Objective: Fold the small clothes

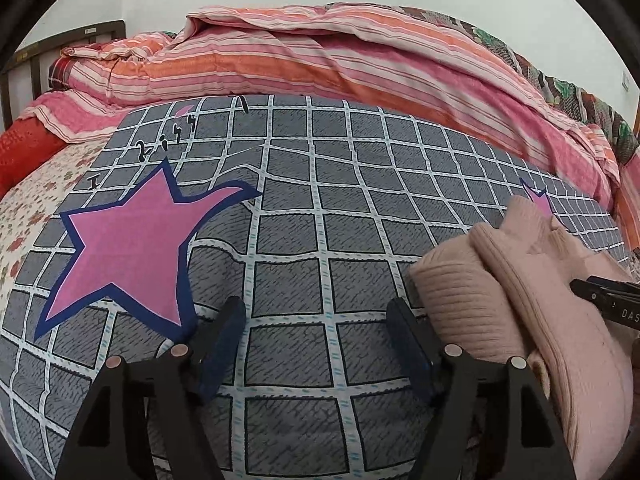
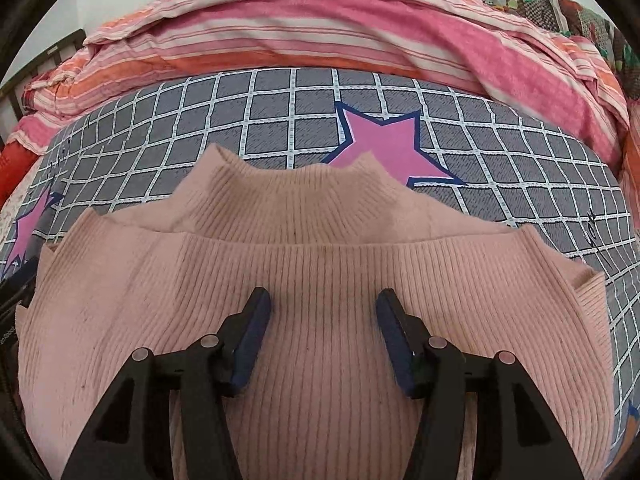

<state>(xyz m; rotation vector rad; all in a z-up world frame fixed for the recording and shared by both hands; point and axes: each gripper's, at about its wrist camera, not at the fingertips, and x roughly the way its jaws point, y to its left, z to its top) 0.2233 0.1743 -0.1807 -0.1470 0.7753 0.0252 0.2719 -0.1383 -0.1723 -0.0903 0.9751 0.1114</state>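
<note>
A pale pink ribbed knit sweater (image 2: 320, 264) lies folded on a grey checked bedsheet (image 2: 280, 128), its high collar pointing away from me. My right gripper (image 2: 323, 300) is open, just above the sweater's middle, and holds nothing. In the left wrist view the sweater (image 1: 500, 292) shows as a folded stack at the right. My left gripper (image 1: 318, 312) is open and empty over bare sheet (image 1: 288, 240), just left of the sweater. The right gripper's black tip (image 1: 600, 294) shows at the right edge over the sweater.
A pink and orange striped quilt (image 1: 320, 48) is bunched along the far side of the bed. Pink stars (image 1: 124, 248) are printed on the sheet. A dark headboard (image 1: 36, 64) stands at the far left. A floral sheet (image 1: 28, 208) shows at the left.
</note>
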